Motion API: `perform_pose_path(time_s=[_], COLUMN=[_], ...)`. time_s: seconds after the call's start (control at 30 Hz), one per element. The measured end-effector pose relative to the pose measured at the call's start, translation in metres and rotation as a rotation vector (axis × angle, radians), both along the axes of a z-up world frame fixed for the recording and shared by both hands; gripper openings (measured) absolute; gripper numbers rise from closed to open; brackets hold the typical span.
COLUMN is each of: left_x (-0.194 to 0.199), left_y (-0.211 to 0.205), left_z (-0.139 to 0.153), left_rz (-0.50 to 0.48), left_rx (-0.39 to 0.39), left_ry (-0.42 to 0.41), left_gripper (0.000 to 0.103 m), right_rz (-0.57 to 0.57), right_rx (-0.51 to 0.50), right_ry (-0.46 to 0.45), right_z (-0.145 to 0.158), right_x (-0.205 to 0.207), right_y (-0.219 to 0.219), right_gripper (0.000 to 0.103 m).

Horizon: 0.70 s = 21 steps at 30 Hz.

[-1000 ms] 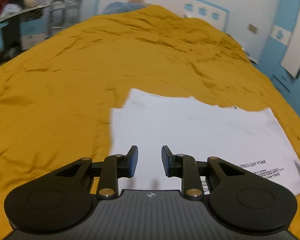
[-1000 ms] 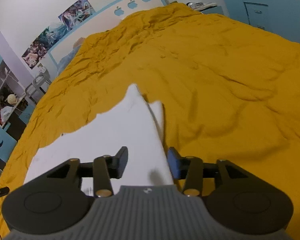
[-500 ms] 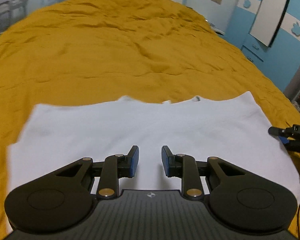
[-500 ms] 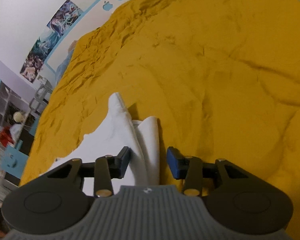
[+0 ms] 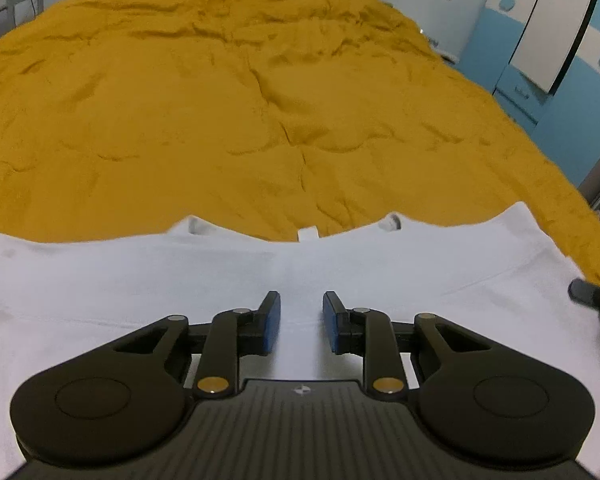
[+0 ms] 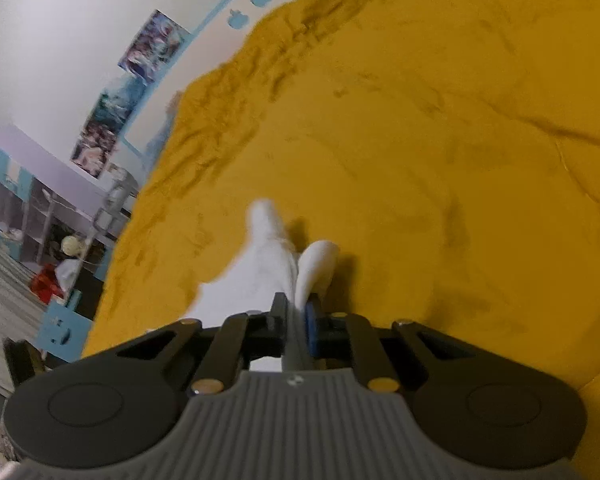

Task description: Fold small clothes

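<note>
A white garment (image 5: pixel 340 264) lies spread flat on the mustard-yellow bedspread (image 5: pixel 260 100), its far edge showing a small tab and two loops. My left gripper (image 5: pixel 301 322) hovers over the garment's middle, open, blue pads apart, nothing between them. In the right wrist view the right gripper (image 6: pixel 298 312) has its jaws closing tight on a bunched edge of the white garment (image 6: pixel 260 272), which rises in two peaks ahead of the pads. The tip of the right gripper (image 5: pixel 592 296) shows at the garment's right edge in the left wrist view.
The bedspread (image 6: pixel 420 160) stretches far beyond the garment, wrinkled. Blue-and-white cupboards (image 5: pixel 560 60) stand along the bed's right side. Shelves with toys (image 6: pixel 40 208) and wall posters (image 6: pixel 152 48) are past the bed's left side.
The right gripper's jaws went from apart around the garment's edge to closed on it. The left gripper swung across and now sits lower over the garment's middle, still open.
</note>
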<state>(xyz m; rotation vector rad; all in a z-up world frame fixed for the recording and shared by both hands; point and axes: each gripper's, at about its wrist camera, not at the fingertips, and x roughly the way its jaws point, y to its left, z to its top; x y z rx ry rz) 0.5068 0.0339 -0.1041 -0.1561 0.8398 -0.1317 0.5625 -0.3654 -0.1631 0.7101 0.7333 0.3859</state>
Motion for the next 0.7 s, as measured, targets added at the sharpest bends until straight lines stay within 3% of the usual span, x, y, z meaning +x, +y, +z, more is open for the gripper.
perform_pose_path(time_s=[0.17,0.37,0.57,0.7], left_x=[-0.035,-0.084,-0.125,-0.142], left_y=[0.032,0.093,0.143,0.178], left_z=[0.039,0.076,0.078,0.062], left_rz=[0.027,0.114,0.200,0.307], left_rx=[0.012,0.002,-0.023,-0.107], left_ry=[-0.047,-0.056,-0.066,-0.044], left_gripper=[0.030,0.030,0.030,0.030], right_rz=[0.058,0.135,0.194,0.234], right_rx=[-0.004,0.001,-0.042,-0.118], right_ry=[-0.045,-0.052,-0.027,-0.031], right_z=[0.052,0.102,0.124,0.129], right_x=[-0.011,-0.015,-0.018,-0.023], right_y=[0.037,0.124,0.233,0.303], right_gripper=[0.004,0.003,0.003,0.003])
